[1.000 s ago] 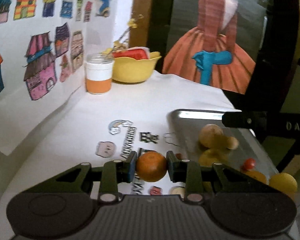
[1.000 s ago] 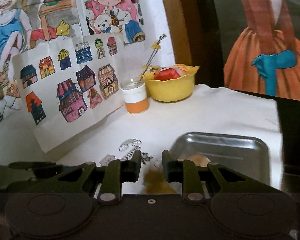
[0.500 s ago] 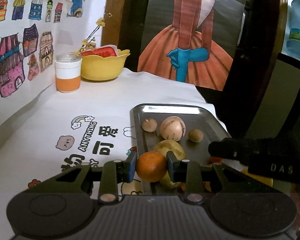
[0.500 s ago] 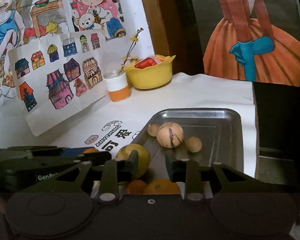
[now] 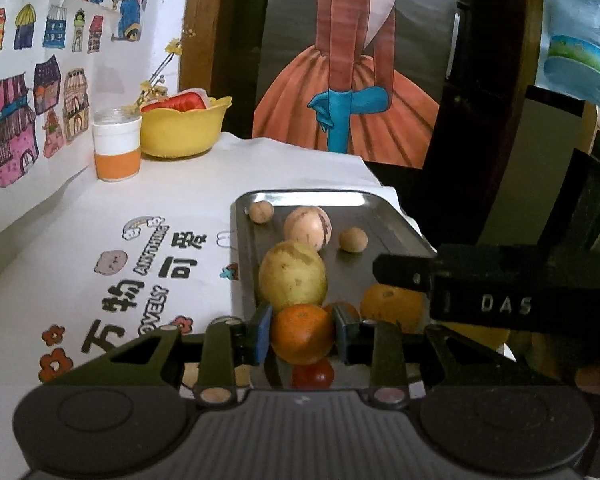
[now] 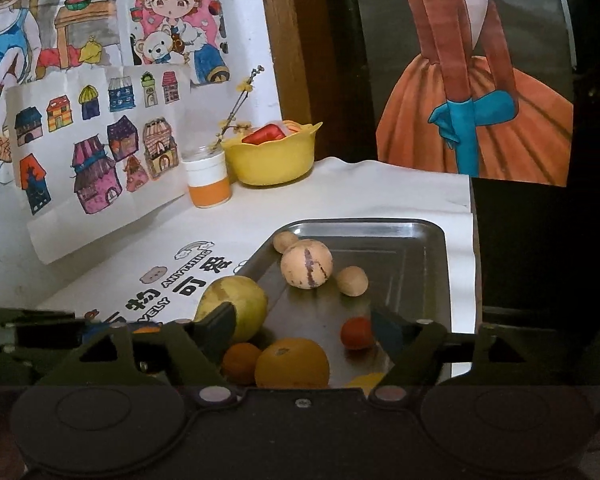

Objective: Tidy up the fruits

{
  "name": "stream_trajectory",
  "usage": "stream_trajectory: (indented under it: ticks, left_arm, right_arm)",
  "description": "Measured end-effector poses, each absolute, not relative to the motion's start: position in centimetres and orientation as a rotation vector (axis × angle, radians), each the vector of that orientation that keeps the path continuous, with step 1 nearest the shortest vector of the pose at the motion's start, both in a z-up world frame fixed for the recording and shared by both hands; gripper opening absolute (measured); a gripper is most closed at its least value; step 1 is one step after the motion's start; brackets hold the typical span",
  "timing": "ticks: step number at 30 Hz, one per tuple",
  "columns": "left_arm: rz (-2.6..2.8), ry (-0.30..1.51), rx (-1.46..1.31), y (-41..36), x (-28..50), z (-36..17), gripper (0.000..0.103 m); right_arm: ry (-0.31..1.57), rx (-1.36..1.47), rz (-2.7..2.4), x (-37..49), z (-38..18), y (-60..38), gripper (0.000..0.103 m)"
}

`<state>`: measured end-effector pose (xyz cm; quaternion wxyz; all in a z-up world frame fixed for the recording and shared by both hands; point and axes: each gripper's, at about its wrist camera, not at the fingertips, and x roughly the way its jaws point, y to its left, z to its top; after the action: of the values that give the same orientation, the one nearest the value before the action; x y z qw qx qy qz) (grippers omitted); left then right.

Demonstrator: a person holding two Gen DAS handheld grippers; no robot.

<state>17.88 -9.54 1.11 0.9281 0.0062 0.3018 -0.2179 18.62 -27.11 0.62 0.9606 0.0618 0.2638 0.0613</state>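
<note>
A steel tray (image 5: 380, 220) lies on the white printed cloth. My left gripper (image 5: 302, 330) is shut on a small orange (image 5: 300, 344), held above the tray's near left end. Below it lie a red tomato (image 5: 313, 374) and a yellow-green fruit (image 5: 292, 276). My right gripper (image 6: 304, 326) stands wide open over the tray's near end with nothing between its fingers. Under it are a large orange (image 6: 292, 364), a smaller orange (image 6: 240, 362) and a red fruit (image 6: 356, 332). Farther back lie a tan striped melon (image 6: 306, 264) and two small brown fruits (image 6: 352, 280).
A yellow bowl (image 5: 184, 132) and an orange-and-white jar (image 5: 117, 148) stand at the back left by the wall of drawings. The table's edge runs just right of the tray (image 6: 420, 264). A blue water bottle (image 5: 580, 40) is at the far right.
My left gripper carried the orange from above the cloth rightward to above the tray. My right gripper's fingers spread wide apart, and more of the tray's fruit came into view.
</note>
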Motion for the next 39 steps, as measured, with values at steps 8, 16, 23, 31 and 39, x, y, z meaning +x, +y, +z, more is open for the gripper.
stream_trajectory:
  ticks: [8,16,23,31,39]
  left_arm:
    - [-0.446,0.630,0.025,-10.0,17.6,0.1,0.035]
    - [-0.437,0.619,0.031,-10.2,17.5,0.1,0.061]
    - [-0.430,0.605,0.021,-9.8,16.6,0.3,0.075]
    - [-0.419,0.576,0.003,-8.8,15.3,1.1,0.087]
    - [-0.362,0.548,-0.015,-6.5,13.8,2.0,0.099]
  right_arm:
    - [0.543,0.098,0.103,18.8,0.7,-27.1,0.087]
    - [0.533,0.098,0.082,18.5,1.3,-27.6,0.097]
    - [0.519,0.110,0.060,17.4,1.6,-28.1,0.102]
    - [0.502,0.109,0.042,16.1,2.2,-27.8,0.102]
    - [0.480,0.096,0.014,13.8,2.8,-27.1,0.102]
